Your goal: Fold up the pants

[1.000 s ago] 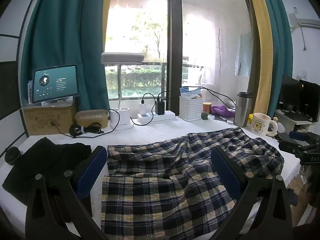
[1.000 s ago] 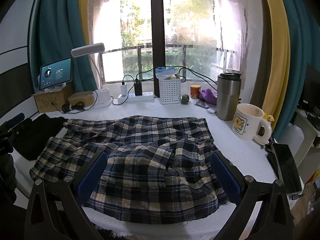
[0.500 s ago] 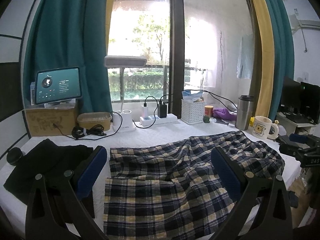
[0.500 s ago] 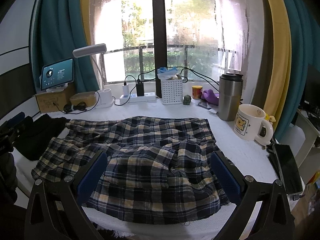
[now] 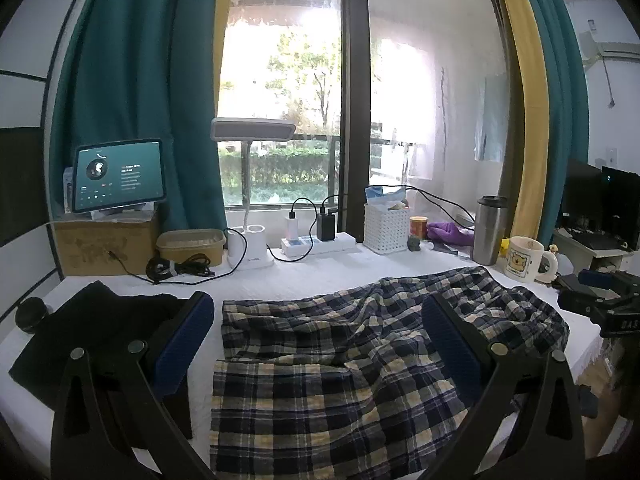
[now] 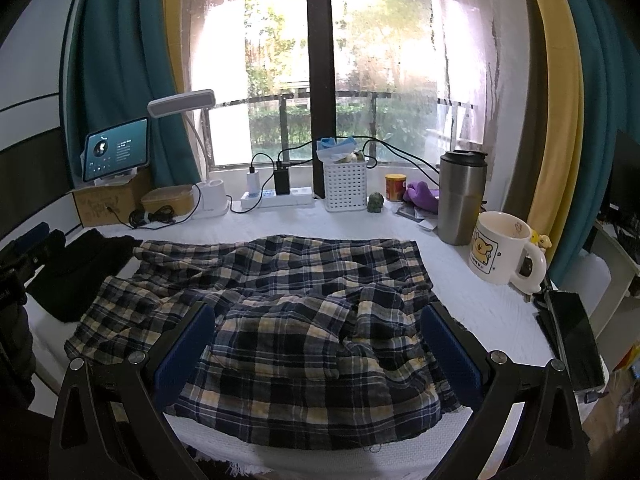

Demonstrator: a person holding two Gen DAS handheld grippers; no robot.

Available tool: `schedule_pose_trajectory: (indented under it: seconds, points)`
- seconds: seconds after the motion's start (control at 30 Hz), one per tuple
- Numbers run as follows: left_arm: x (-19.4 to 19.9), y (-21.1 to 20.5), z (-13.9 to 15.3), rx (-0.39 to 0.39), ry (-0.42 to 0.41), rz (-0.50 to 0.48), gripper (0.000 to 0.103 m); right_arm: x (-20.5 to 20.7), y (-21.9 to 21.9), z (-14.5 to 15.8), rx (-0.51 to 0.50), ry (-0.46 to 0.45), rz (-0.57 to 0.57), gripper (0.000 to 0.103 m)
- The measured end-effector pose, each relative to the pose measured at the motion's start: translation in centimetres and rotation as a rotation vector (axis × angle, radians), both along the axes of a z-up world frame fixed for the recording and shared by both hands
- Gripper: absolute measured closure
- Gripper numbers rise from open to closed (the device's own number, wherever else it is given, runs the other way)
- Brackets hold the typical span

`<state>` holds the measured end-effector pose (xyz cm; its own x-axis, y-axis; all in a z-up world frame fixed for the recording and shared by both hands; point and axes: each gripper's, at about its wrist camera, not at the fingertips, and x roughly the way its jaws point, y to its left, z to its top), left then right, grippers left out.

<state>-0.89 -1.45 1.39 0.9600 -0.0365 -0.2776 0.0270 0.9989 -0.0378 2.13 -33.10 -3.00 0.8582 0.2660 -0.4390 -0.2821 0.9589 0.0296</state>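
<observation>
- Daylight pours through the window (image 5: 304, 120), the only evident light source; its panes blow out to white glare, strongest in the upper glass (image 6: 380, 20).
- Below the window, the white table (image 6: 480, 304) is evenly lit, with soft, faint shadows.
- Either side of the window, the curtains bow sharply from fisheye distortion.
- Corners darken to black vignette.
- Focus looks sharp throughout.
</observation>
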Motion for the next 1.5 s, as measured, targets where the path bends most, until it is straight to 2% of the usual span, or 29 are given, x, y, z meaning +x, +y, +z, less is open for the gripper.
schedule_pose_trajectory:
  seconds: [0.57, 0.8, 1.07, 1.5]
  points:
    - [-0.1, 0.0, 0.0, 0.001, -0.001, 0.0, 0.001, 0.0, 0.2, 0.1, -0.001, 0.0, 0.002, 0.0]
    - [1.1, -0.7, 0.1, 0.006, 0.028, -0.016, 0.001, 0.7, 0.4, 0.2, -0.005, 0.013, 0.007, 0.0]
    - [4.3, -0.9, -0.2, 0.024, 0.089, 0.04, 0.001, 4.0, 0.2, -0.5, 0.007, 0.047, 0.019, 0.0]
    - [9.9, 0.3, -1.0, 0.001, 0.206, 0.086, 0.001, 10.3, 0.3, -0.3, 0.01, 0.1, 0.023, 0.0]
